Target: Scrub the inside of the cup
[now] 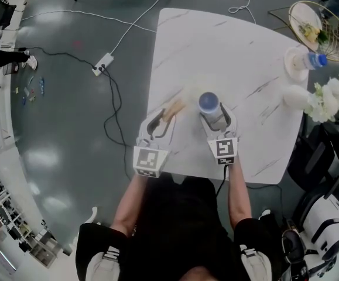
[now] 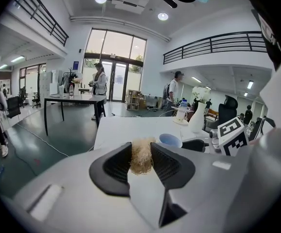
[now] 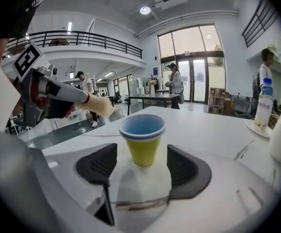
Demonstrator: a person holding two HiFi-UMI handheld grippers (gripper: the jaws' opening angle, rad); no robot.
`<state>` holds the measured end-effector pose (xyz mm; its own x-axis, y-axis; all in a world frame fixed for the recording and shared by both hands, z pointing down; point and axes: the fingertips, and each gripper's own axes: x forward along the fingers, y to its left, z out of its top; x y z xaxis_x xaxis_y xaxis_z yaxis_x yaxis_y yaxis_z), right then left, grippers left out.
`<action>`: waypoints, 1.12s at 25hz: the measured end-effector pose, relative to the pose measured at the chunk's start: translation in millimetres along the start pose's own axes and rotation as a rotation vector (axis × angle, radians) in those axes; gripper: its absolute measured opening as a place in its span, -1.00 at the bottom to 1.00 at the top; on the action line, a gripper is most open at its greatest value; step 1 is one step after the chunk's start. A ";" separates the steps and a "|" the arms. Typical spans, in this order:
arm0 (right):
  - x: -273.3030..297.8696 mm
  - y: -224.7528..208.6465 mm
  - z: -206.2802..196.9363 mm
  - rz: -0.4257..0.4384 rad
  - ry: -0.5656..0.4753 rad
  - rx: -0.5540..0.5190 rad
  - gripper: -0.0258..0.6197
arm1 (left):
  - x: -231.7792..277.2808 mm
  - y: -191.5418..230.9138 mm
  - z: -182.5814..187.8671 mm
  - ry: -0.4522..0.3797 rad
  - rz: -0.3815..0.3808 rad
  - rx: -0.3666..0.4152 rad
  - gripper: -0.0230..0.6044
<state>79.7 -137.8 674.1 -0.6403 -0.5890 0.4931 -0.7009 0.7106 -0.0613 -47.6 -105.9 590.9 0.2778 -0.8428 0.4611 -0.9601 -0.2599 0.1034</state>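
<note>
A yellow cup (image 3: 141, 140) with a blue inside stands upright on the white marble table (image 1: 228, 45). It shows from above as a blue disc (image 1: 209, 103). My right gripper (image 3: 141, 155) is open: the cup sits between its two dark pads, with a gap on each side. To the cup's left, my left gripper (image 1: 160, 122) is shut on a scrub brush (image 1: 175, 109). The brush's tan fibres (image 2: 141, 157) are squeezed between the pads, and its tufted tip (image 3: 99, 106) points toward the cup. The cup (image 2: 170, 140) also appears just right of the left jaws.
At the table's far right stand a water bottle (image 1: 313, 60) on a small plate and a white vase with white flowers (image 1: 327, 98). A gold wire basket (image 1: 318, 28) sits beyond them. A power strip (image 1: 103, 63) and cables lie on the floor to the left.
</note>
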 end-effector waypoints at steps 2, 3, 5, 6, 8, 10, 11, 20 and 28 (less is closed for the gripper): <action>3.7 0.3 -1.0 0.006 0.005 -0.004 0.04 | 1.7 2.3 1.0 0.005 0.004 -0.008 -0.51; 5.6 0.2 -1.7 0.010 0.008 -0.005 0.04 | 2.6 3.9 -0.4 0.009 0.007 -0.009 -0.51; 9.5 -0.2 -1.7 0.012 0.010 -0.003 0.04 | 3.6 6.8 -3.7 0.017 0.012 -0.009 -0.51; 11.3 -0.5 -1.2 0.012 0.010 -0.001 0.04 | 3.8 8.0 -4.5 0.020 0.014 -0.011 -0.52; 14.7 -1.4 0.1 0.009 0.009 0.001 0.04 | 4.1 10.3 -5.5 0.023 0.017 -0.015 -0.52; 18.6 -2.2 1.6 0.007 0.009 -0.002 0.04 | 5.0 12.9 -6.7 0.027 0.020 -0.020 -0.52; 20.5 -2.3 2.4 0.007 0.010 -0.004 0.04 | 5.5 14.2 -7.5 0.027 0.022 -0.022 -0.52; 32.6 -5.3 3.1 0.007 0.014 0.004 0.04 | 6.1 16.7 -11.1 0.035 0.020 -0.044 -0.52; 32.2 -12.8 5.5 -0.009 0.000 0.013 -0.02 | 5.4 14.9 -4.4 0.024 0.017 -0.038 -0.52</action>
<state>66.3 -168.0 686.0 -0.6339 -0.5950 0.4941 -0.7106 0.7003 -0.0683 -60.5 -112.3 598.8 0.2606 -0.8352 0.4843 -0.9654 -0.2270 0.1280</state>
